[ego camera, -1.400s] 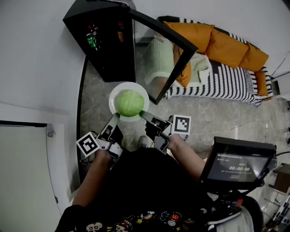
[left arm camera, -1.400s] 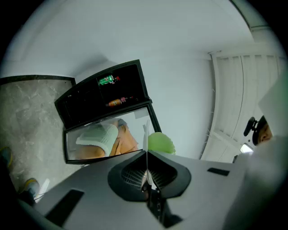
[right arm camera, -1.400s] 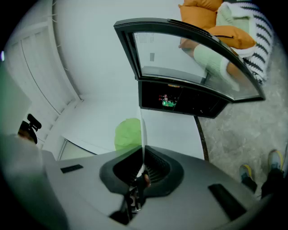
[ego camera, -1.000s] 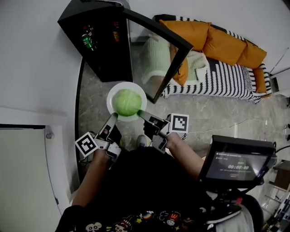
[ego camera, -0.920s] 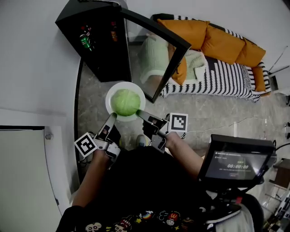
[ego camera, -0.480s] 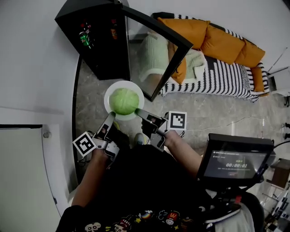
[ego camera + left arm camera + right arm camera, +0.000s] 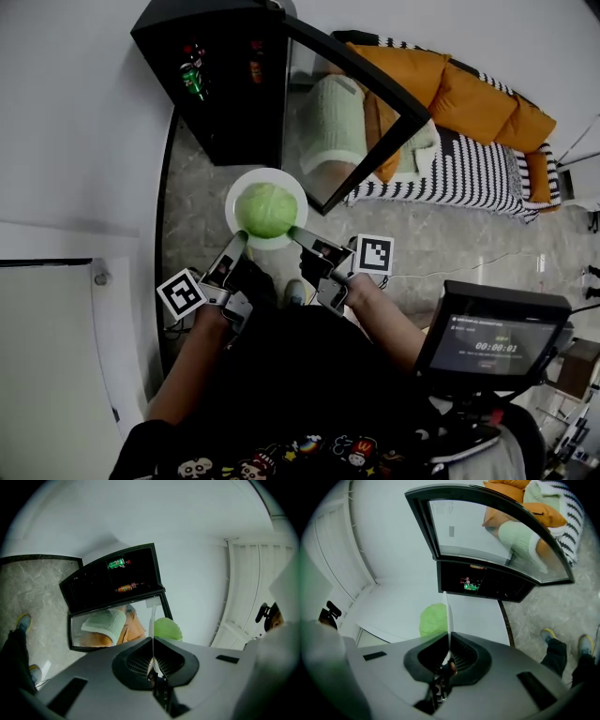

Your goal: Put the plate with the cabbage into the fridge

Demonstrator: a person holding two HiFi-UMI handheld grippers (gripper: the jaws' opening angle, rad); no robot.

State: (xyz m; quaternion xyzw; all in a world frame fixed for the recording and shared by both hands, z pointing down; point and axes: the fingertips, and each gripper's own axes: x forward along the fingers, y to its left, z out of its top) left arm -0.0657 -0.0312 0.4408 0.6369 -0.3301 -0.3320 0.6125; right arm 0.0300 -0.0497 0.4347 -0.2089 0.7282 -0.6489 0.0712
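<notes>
A white plate (image 7: 246, 192) carries a green cabbage (image 7: 266, 209) in front of the open black fridge (image 7: 220, 84). My left gripper (image 7: 239, 242) is shut on the plate's near-left rim, and my right gripper (image 7: 294, 232) is shut on its near-right rim. In the left gripper view the plate (image 7: 152, 620) shows edge-on between the closed jaws, with the cabbage (image 7: 168, 629) beyond it. The right gripper view shows the plate (image 7: 446, 609) the same way, cabbage (image 7: 432, 619) to its left. The fridge's glass door (image 7: 361, 103) stands swung open to the right.
Cans and bottles (image 7: 193, 77) sit on the fridge shelves. A striped sofa with orange cushions (image 7: 469, 122) stands at the right. A white wall (image 7: 66, 141) and panelled door (image 7: 47, 356) line the left. A screen (image 7: 492, 330) hangs at the lower right. The floor (image 7: 192, 216) is grey stone.
The plate with the cabbage stays held by both grippers. The view has shifted slightly, with the fridge sitting a little more to the right than half a second ago.
</notes>
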